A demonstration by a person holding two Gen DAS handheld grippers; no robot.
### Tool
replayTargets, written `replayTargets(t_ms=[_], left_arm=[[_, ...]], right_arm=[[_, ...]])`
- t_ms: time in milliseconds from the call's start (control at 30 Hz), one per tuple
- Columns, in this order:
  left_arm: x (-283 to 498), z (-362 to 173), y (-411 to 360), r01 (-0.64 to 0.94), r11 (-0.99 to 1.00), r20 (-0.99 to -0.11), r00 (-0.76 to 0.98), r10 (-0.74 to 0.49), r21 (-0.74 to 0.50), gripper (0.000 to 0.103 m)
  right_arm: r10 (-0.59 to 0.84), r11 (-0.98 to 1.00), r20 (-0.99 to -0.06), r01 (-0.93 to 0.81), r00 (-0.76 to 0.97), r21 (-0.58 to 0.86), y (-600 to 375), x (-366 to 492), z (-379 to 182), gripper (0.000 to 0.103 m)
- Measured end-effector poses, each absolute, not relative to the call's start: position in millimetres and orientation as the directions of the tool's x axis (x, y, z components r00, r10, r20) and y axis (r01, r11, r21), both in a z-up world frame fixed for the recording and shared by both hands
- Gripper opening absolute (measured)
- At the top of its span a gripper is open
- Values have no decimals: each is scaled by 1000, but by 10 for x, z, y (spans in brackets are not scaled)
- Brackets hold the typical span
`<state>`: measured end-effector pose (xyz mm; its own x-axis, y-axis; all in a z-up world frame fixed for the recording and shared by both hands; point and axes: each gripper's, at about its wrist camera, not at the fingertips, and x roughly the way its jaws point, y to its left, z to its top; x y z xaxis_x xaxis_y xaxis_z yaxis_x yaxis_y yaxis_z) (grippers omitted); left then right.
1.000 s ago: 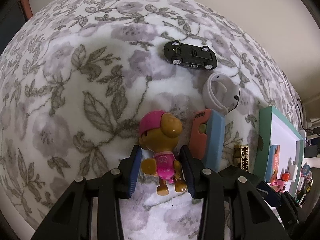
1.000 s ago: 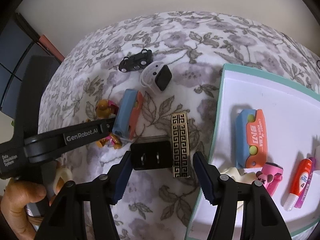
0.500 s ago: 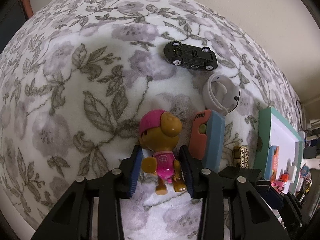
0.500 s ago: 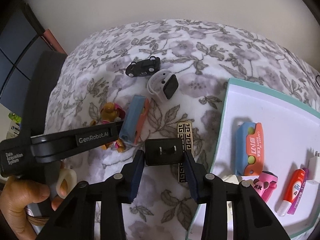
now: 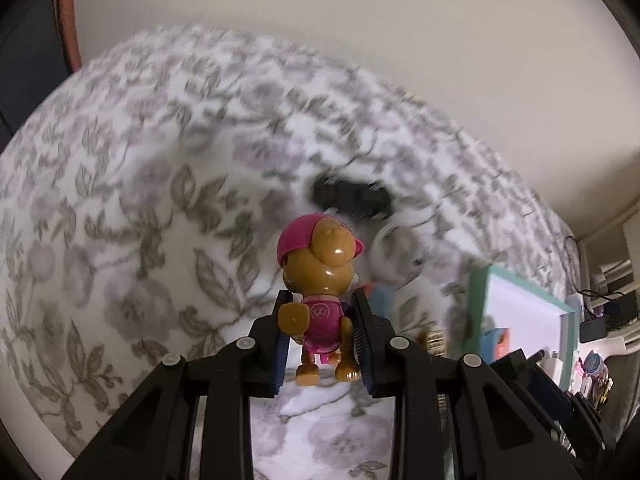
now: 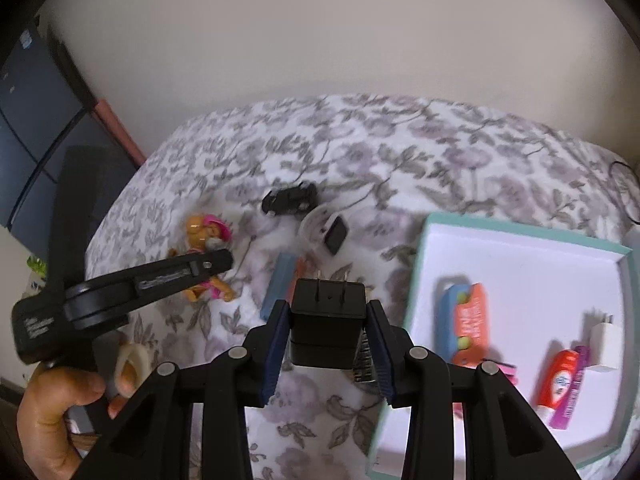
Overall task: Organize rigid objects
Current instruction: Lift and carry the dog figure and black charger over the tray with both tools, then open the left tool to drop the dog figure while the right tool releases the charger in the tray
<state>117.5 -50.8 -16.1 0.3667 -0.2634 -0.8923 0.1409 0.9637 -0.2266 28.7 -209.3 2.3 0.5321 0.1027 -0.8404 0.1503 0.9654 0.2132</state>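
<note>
We have the left hand-held gripper point(image 5: 322, 344) still tightening on the puppy figure point(image 5: 320, 284), right hand-held gripper point(image 6: 327, 344) clamped on the black plug adapter point(image 6: 327, 320); both held above the bed point(image 6: 400, 152). Rounded figure may twist loose before reaching the right-hand tray point(image 6: 520, 272)

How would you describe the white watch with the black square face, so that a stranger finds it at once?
On the flowered bedspread, look left of the teal-rimmed white tray. The white watch lies there beside an overturned black toy car. Only it has a curled white band and a black square face.
</note>
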Motion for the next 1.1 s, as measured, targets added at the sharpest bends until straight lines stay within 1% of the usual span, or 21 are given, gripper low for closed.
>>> replayTargets(t_ms=[233, 400, 533, 700, 833, 1033, 1100], left_arm=[[1028, 55, -917, 253, 931, -858, 378, -347, -264, 30], [880, 8, -1335, 349, 893, -859, 320, -399, -284, 30], [763, -31, -1599, 403, 869, -865, 279, -417, -288, 30], [653, -66, -1902, 443, 851, -879, 237, -414, -282, 30], [619, -64, -2178, 476, 837, -881, 227, -415, -272, 30], [496, -90, -2564, 533, 798, -860, 229, -455, -280, 30], [425, -178, -2632, 558, 787, -856, 240, -458, -264, 30]], right_arm=[[-52, 944, -846, 302, 531, 132, -2574, 129, 149, 41], [-168, 887, -853, 453, 493, 87, -3100, -60, 145, 41], [-241, 828, -855, 557, 460, 66, -3454, -254, 139, 41], [-278, 782, -850, 620, 448, 71, -3734, -379, 166, 41], [-274, 771, -847, 631, 456, 90, -3846, -402, 171, 41], [-297, 771, -854, 635, 427, 49, -3900, -388, 112, 41], [-295, 771, -860, 636, 416, 43, -3931, -390, 64, 41]])
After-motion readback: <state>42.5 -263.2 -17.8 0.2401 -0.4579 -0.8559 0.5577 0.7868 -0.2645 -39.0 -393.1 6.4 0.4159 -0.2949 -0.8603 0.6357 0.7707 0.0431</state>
